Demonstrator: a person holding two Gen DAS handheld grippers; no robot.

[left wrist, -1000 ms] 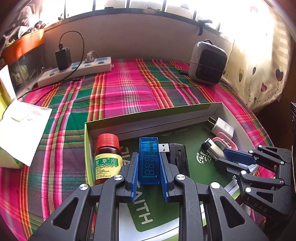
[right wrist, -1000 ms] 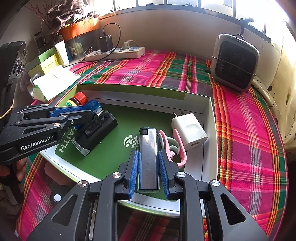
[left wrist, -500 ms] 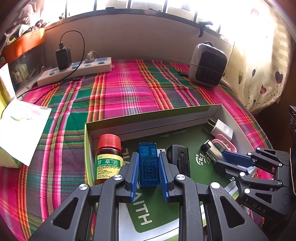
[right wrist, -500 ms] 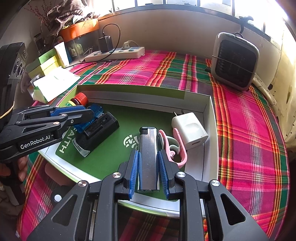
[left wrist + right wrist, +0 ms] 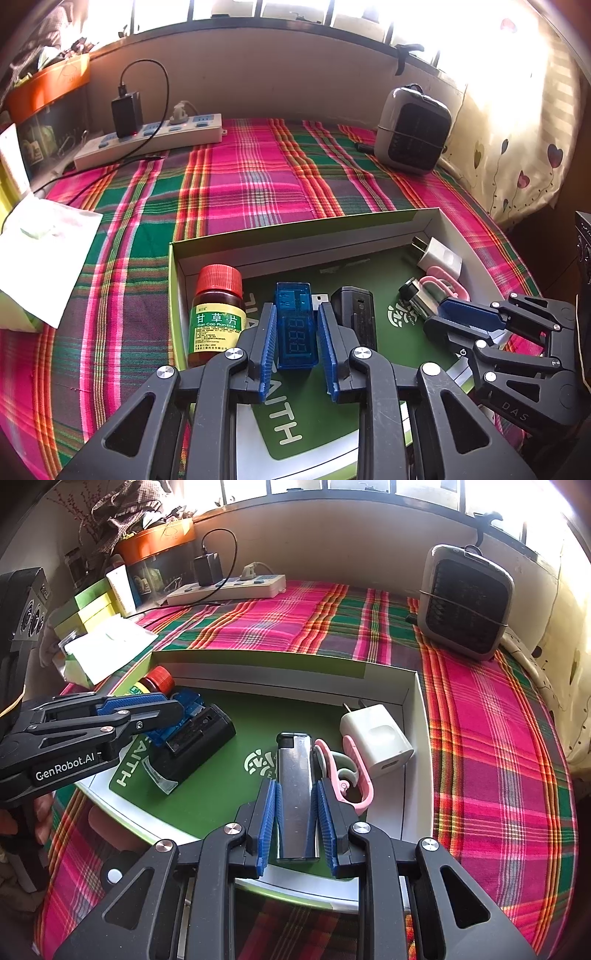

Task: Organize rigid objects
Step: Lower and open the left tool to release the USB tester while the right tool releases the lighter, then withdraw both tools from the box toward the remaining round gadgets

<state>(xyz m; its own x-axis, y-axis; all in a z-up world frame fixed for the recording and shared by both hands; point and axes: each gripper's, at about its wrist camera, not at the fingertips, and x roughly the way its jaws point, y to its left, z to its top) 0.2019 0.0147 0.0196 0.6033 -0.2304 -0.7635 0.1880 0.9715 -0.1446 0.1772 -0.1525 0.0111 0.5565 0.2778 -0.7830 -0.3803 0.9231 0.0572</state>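
Left wrist view: left hand-held gripper (image 5: 297, 345) angled down into shallow cardboard box (image 5: 306, 232), jaws opening, blue pads now slightly clear of translucent blue USB tester (image 5: 295, 326) lying between them on the green box floor. Brown pill bottle (image 5: 217, 314) with red cap upright just left of the tester, in the box's left corner. Black rectangular device (image 5: 355, 317) just right of the tester, touching or nearly so. Further right, right hand-held gripper (image 5: 436, 312) seen side-on, clamped on silver lighter (image 5: 415, 295); pink scissors (image 5: 445, 286) and white USB charger (image 5: 439, 258) beyond it, by the right wall. Box resting on plaid bedspread (image 5: 258, 177); white power strip (image 5: 151, 138) and small grey fan heater (image 5: 413, 129) at the far edge.

Right wrist view: right hand-held gripper (image 5: 296, 805) jaws pressed together on the lighter (image 5: 295, 775), lying lengthwise on the green floor, cap end pointing away. Pink scissors (image 5: 351, 771) touching its right side, white charger (image 5: 376, 738) just beyond them, near the right wall. At left, left hand-held gripper (image 5: 166, 709) reaching in from the side over the blue tester (image 5: 188, 705), with the black device (image 5: 199, 738) beside it and the red-capped bottle (image 5: 157, 681) behind. Fingers (image 5: 42, 812) of the person gripping the left handle at the lower left edge. Heater (image 5: 465, 602) at far right, power strip (image 5: 229, 589) at the back.
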